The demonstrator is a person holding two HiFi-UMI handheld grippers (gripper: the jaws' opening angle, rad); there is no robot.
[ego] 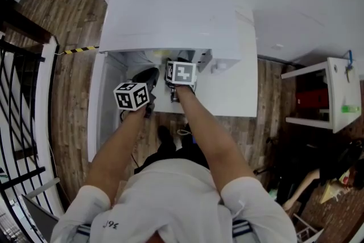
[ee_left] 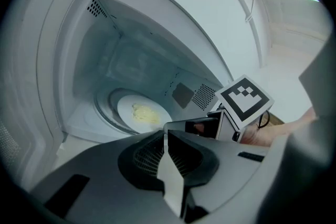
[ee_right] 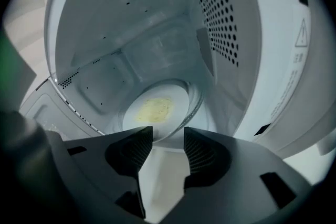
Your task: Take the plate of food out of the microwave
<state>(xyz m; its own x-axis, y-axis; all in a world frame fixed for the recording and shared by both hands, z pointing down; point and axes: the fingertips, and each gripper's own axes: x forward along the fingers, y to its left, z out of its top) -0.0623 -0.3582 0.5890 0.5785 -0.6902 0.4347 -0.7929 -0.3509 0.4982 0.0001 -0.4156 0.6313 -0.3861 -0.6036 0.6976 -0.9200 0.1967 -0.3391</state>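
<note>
The white microwave (ego: 170, 20) stands with its door (ego: 95, 105) swung out to the left. Inside, a white plate (ee_right: 169, 96) with a pale yellow heap of food (ee_right: 153, 109) rests on the glass turntable (ee_right: 195, 98). My right gripper (ee_right: 168, 136) is open at the cavity mouth, just short of the plate's near rim, with nothing between its jaws. My left gripper (ee_left: 165, 134) is shut and empty, a little further out and to the left. In its view the plate (ee_left: 140, 112) lies ahead, and the right gripper's marker cube (ee_left: 244, 99) shows at the right.
The microwave sits on a white counter (ego: 233, 94). Its perforated side wall (ee_right: 220, 18) is close on the right of my right gripper. A white shelf unit (ego: 324, 94) stands far right, and a black railing (ego: 17, 94) at the left over the wooden floor.
</note>
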